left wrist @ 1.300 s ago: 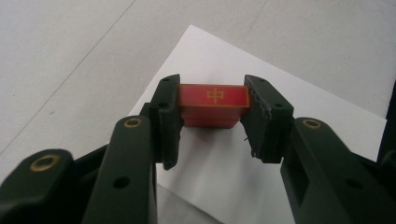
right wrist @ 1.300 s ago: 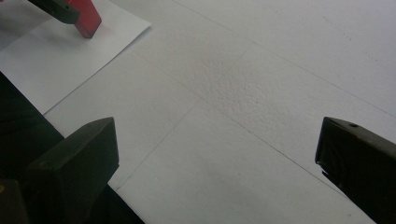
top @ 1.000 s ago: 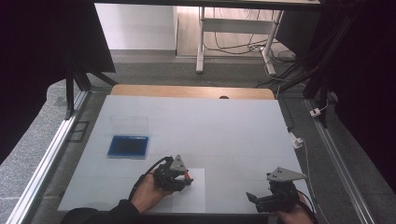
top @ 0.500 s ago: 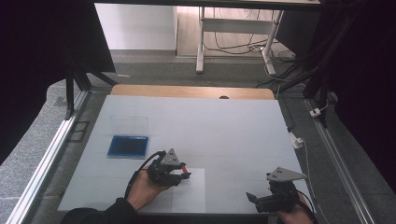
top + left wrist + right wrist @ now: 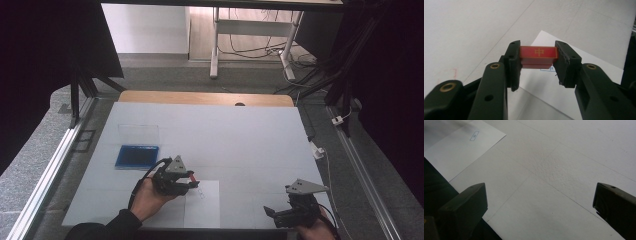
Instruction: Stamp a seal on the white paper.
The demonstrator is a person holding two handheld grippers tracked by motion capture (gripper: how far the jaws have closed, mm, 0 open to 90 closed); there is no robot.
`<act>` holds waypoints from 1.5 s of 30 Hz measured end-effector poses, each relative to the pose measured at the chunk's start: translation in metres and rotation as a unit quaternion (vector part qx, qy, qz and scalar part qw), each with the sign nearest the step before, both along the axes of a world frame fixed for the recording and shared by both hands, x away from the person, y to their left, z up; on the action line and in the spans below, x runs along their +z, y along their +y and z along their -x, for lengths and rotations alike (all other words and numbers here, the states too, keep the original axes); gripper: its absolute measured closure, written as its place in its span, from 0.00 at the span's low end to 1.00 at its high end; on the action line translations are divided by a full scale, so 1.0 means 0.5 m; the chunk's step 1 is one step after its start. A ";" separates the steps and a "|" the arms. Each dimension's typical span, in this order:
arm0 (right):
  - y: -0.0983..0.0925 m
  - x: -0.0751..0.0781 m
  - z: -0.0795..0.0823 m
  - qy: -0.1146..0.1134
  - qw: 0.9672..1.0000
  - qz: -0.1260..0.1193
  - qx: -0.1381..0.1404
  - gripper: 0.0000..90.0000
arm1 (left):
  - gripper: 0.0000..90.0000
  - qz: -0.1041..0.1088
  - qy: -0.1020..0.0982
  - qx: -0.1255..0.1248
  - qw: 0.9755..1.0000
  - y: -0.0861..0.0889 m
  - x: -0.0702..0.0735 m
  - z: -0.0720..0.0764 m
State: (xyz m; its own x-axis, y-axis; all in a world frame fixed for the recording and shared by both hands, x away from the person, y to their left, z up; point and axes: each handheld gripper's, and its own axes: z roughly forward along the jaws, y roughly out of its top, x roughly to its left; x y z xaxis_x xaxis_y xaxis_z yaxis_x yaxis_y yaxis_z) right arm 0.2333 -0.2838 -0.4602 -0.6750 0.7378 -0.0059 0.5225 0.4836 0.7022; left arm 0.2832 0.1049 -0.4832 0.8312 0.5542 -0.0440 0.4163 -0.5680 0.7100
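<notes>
Left gripper [image 5: 537, 63] fingers pinch small red rectangular block with gold mark [image 5: 538, 56] by its two short ends – marked face stays up, readable. Block held just above white paper sheet [image 5: 202, 205] on white tabletop [image 5: 240, 135], near small printed box [image 5: 474, 135] – likely placement target. Right gripper [image 5: 540, 202] fingers spread wide, nothing between, parked low at near edge, clear of work. Blue flat tray [image 5: 136, 156] sits off left.
</notes>
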 end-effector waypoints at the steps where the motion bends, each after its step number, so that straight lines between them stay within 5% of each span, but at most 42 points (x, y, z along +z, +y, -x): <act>1: 0.000 0.000 0.000 0.000 1.000 0.000 0.000 0.00 | 0.65 0.000 0.000 0.002 1.000 0.003 0.001 -0.001; 25: 0.000 0.000 0.001 -0.002 1.000 0.001 0.002 0.00 | 0.65 0.014 0.002 0.069 0.998 0.091 0.016 -0.033; 45: 0.001 0.000 0.001 -0.003 1.000 0.003 0.003 0.00 | 0.65 0.027 -0.002 0.122 0.992 0.161 0.021 -0.055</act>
State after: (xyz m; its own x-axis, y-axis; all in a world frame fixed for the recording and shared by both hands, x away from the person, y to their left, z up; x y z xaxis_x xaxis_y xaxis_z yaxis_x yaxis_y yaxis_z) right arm 0.2327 -0.2832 -0.4600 -0.6792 0.7339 -0.0135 0.5158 0.4903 0.7025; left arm 0.3107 0.1855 -0.4726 0.6735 0.7352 -0.0768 0.5340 -0.4121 0.7383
